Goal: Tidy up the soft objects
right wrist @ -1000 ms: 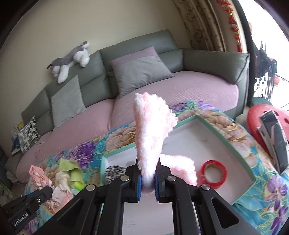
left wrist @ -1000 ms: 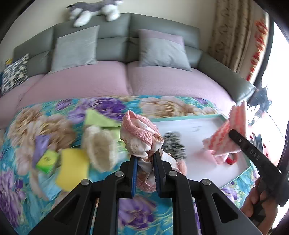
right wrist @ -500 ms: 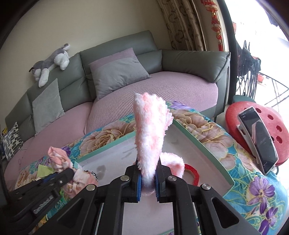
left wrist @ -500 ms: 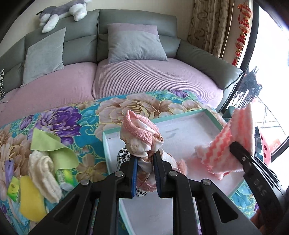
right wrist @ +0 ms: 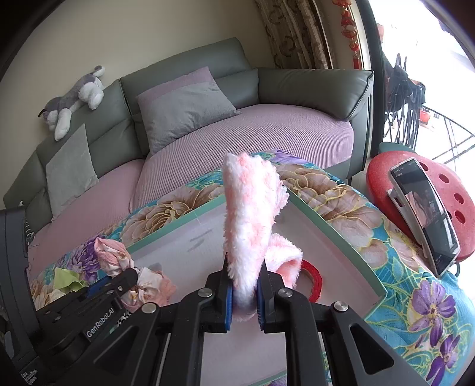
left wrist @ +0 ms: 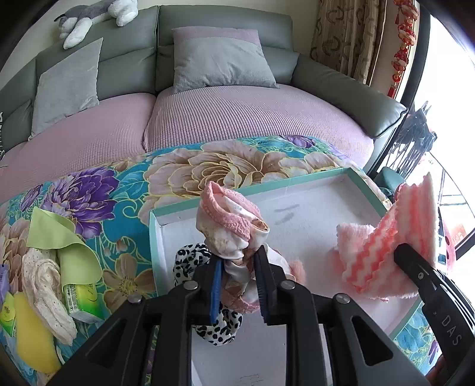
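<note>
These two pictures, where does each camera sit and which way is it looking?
Left wrist view: sits on the left tongs, looking forward and down over their opening fingers at a floral cloth between them, the white tray and sofa.
Right wrist view: sits on the right tongs, opening around a pink fluffy towel.
Shared: tray, sofa, both cloths, each other's tongs.

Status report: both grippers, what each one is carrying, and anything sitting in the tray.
Left gripper opening, floral cloth between jaws. Right gripper opening, pink towel between jaws. Both over white tray. Leopard scrunchie, red tape roll inside.
</note>
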A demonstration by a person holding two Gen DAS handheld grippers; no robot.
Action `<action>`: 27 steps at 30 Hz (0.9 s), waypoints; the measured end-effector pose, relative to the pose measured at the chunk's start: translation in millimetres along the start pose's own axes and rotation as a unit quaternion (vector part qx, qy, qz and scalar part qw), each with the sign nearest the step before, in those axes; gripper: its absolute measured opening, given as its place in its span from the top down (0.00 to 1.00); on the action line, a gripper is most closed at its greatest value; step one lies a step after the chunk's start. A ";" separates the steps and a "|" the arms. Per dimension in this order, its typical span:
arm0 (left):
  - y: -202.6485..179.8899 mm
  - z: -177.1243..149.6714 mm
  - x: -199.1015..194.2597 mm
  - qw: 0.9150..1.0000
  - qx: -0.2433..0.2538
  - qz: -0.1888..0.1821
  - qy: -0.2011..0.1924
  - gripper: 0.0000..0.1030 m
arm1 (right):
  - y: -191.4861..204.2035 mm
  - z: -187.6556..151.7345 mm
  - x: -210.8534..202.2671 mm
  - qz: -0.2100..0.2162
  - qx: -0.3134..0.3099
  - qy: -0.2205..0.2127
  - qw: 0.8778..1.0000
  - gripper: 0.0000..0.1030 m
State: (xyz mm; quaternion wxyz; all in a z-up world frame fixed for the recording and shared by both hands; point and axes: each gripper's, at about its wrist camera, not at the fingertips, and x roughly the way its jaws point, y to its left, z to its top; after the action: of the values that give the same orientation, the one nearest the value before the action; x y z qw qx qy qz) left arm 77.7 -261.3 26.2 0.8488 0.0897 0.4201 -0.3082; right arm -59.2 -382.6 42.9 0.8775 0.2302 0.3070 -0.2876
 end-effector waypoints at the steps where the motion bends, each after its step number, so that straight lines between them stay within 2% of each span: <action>1: -0.3 -0.8 0.7 1.000 0.000 0.000 0.001 0.74 | 0.0 0.0 0.1 -0.001 0.000 0.000 1.000 0.86; 4: -0.7 -2.2 2.3 1.000 0.002 0.002 0.004 0.64 | -1.0 -0.7 2.4 -0.003 0.001 0.007 1.000 0.86; 6: -0.1 -3.5 2.5 1.000 0.001 0.003 0.006 0.43 | -1.5 -1.6 4.8 -0.007 0.001 0.013 1.000 0.85; 8: 1.6 -3.9 0.8 1.000 -0.003 0.005 0.002 0.32 | -3.3 -2.2 7.0 -0.014 0.004 0.017 1.000 0.81; 11: 3.5 -3.8 -2.7 1.000 -0.005 0.012 -0.003 0.22 | -6.1 -3.2 8.9 -0.017 0.009 0.023 1.000 0.69; 13: 5.1 -4.0 -3.8 1.000 -0.006 0.020 -0.005 0.20 | -7.5 -3.4 10.2 -0.022 0.009 0.026 0.999 0.52; 15: 8.7 -4.2 -3.7 1.000 -0.011 0.028 -0.002 0.20 | -8.7 -3.8 10.3 -0.023 0.010 0.026 0.999 0.45; 22: 18.1 -4.3 -8.0 0.999 -0.026 0.041 -0.005 0.19 | -8.5 -5.9 14.7 -0.029 0.005 0.035 0.999 0.31; 24: 19.4 -4.5 -9.1 0.999 -0.028 0.044 -0.007 0.09 | -7.9 -6.4 15.3 -0.030 0.003 0.036 0.999 0.29; 27: 20.5 -4.2 -10.6 0.998 -0.031 0.045 -0.008 0.08 | -7.3 -7.4 16.3 -0.033 0.000 0.038 0.999 0.25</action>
State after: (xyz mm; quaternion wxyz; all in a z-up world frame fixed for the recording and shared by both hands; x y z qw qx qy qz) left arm 82.4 -238.5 29.5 0.8675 0.0802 0.4183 -0.2570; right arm -56.4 -389.5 25.2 0.8553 0.2305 0.3477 -0.3072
